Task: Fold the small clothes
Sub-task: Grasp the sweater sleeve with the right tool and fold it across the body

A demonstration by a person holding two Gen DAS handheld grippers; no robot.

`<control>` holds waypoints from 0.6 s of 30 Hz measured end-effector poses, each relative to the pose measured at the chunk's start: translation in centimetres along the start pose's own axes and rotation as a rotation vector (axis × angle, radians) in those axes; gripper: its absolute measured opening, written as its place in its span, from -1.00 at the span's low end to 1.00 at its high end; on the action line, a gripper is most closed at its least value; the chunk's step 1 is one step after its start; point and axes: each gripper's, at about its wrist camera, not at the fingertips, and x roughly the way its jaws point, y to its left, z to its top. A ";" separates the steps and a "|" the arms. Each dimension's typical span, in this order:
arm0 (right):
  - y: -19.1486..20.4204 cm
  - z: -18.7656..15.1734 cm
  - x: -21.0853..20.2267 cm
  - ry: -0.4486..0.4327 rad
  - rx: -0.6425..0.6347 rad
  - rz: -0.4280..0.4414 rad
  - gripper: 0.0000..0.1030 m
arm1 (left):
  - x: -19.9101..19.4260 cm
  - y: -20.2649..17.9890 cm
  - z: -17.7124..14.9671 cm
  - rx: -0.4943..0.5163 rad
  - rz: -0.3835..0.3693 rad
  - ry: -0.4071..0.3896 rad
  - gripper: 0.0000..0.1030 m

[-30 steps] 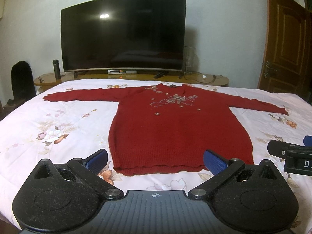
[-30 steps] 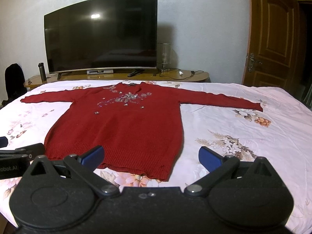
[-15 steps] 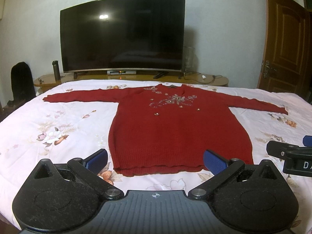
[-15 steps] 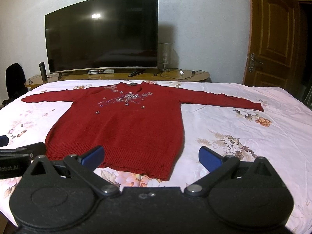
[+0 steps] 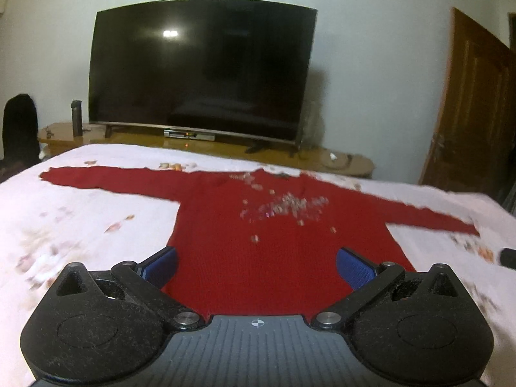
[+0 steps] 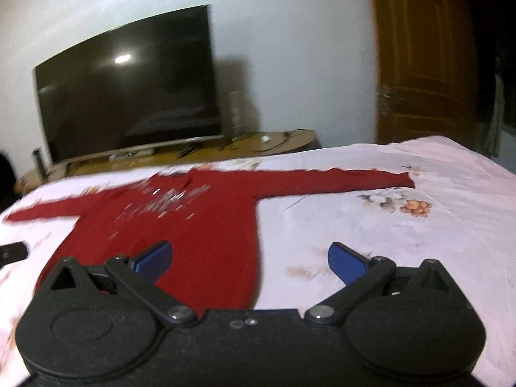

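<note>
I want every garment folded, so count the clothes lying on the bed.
1. A red sweater lies flat on the floral bedsheet, sleeves spread to both sides, neckline toward the TV. The grippers hide the bed's near edge, so something there could be missed.

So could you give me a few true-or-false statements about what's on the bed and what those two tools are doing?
1. The red sweater lies flat on the bed with both sleeves spread out. True.
2. The left gripper is clamped on the hem. False: its jaws are wide open and hold nothing.
3. The TV behind the bed is dark. True.
4. The right gripper holds a sleeve. False: its jaws are open and empty, over the sweater's side edge.
5. The sweater is already folded in half. False: it is fully unfolded.
</note>
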 end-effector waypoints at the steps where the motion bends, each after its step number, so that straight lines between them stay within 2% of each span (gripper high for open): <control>1: -1.0 0.7 1.1 -0.011 0.022 0.000 0.84 | 1.6 0.1 0.5 0.004 0.003 0.004 1.00; 2: -2.0 1.4 2.5 -0.022 0.043 -0.010 0.76 | 3.4 0.2 1.0 0.005 0.014 0.011 1.00; 4: -4.0 2.7 5.4 -0.028 0.080 -0.035 0.43 | 7.0 0.6 2.0 -0.015 0.002 0.022 1.00; 10: -12.0 6.1 15.7 -0.046 0.248 -0.088 -0.13 | 16.1 0.1 3.2 -0.006 0.057 0.029 1.00; 13: -16.9 6.7 21.7 -0.023 0.335 -0.126 -0.19 | 20.4 0.0 3.2 0.020 0.085 0.062 1.00; 16: -22.4 6.3 27.3 0.017 0.453 -0.182 -0.17 | 22.8 0.3 3.2 0.027 0.094 0.083 1.00; 18: -25.4 5.9 29.6 0.032 0.531 -0.212 -0.17 | 24.3 0.5 3.3 0.036 0.105 0.097 1.00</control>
